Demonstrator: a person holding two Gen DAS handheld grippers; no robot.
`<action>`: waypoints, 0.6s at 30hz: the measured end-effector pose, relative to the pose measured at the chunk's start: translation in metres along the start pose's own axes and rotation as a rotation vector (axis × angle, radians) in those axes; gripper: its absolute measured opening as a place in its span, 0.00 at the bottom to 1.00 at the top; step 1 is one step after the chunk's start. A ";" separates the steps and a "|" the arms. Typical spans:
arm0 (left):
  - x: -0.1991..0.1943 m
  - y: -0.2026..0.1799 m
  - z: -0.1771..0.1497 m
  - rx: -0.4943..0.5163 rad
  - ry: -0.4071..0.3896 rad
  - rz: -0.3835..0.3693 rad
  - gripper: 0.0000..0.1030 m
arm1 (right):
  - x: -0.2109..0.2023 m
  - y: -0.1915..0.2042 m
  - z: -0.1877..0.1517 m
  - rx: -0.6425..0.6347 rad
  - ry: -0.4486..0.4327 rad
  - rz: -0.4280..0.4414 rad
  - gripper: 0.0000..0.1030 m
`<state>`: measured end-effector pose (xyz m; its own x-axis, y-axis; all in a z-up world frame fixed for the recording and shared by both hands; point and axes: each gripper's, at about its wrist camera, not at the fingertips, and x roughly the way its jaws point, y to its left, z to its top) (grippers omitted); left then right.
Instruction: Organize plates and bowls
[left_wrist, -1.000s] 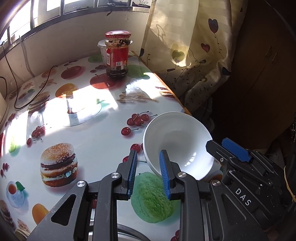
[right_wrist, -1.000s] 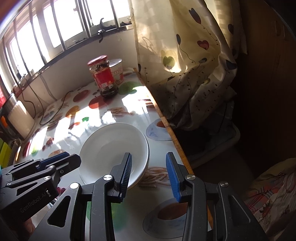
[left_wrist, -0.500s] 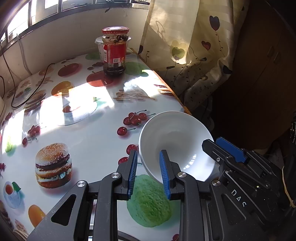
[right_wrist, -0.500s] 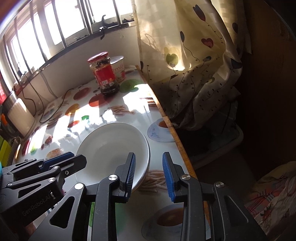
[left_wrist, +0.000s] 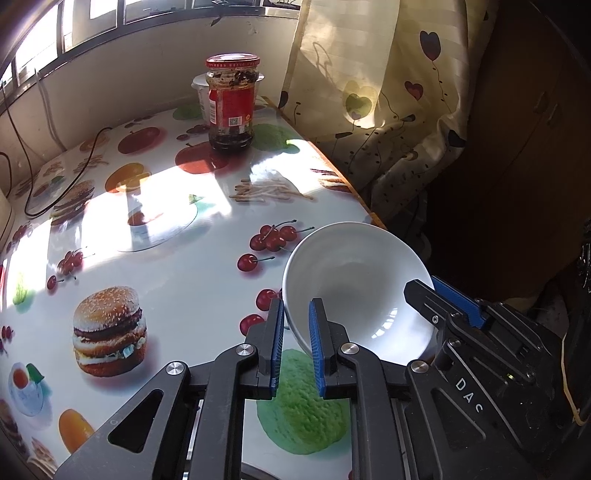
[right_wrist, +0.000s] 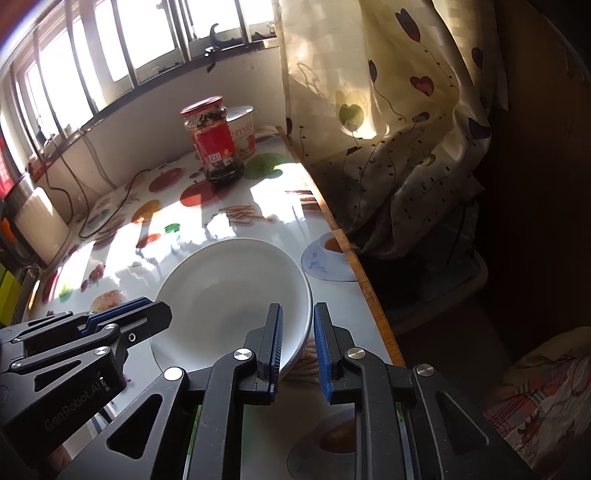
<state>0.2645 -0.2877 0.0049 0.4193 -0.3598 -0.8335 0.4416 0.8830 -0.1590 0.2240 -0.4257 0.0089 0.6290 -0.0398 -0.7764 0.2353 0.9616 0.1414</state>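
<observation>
A red-lidded jar (left_wrist: 232, 103) stands at upper centre, a heart-print curtain (left_wrist: 384, 92) hanging upper right.

Both claws narrower than a second ago, jaws closing. Left claw (left_wrist: 297, 341): gap between blue pads smaller, white bowl (left_wrist: 354, 291) rim now pinched between them; before it sat loosely in a wider gap. Right claw (right_wrist: 298, 341): was wide open with the outer pad clear of the bowl (right_wrist: 232, 299); now both pads sit close on the opposite rim, one inside, one outside. Bowl now tilted, near edge raised off the table (left_wrist: 177, 280), mouth tipped toward the left wrist camera.
</observation>
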 end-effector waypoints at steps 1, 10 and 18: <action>0.000 0.000 0.000 0.001 0.001 0.001 0.13 | 0.000 0.000 0.000 0.000 -0.001 0.000 0.16; 0.001 0.002 0.000 -0.002 0.000 0.013 0.08 | 0.000 -0.001 0.001 0.004 -0.001 -0.005 0.12; 0.001 0.001 0.000 -0.001 -0.002 0.020 0.08 | 0.000 -0.002 0.001 0.004 -0.003 -0.003 0.11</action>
<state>0.2652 -0.2871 0.0034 0.4298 -0.3427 -0.8353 0.4327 0.8902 -0.1426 0.2243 -0.4278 0.0092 0.6305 -0.0438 -0.7750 0.2405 0.9603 0.1414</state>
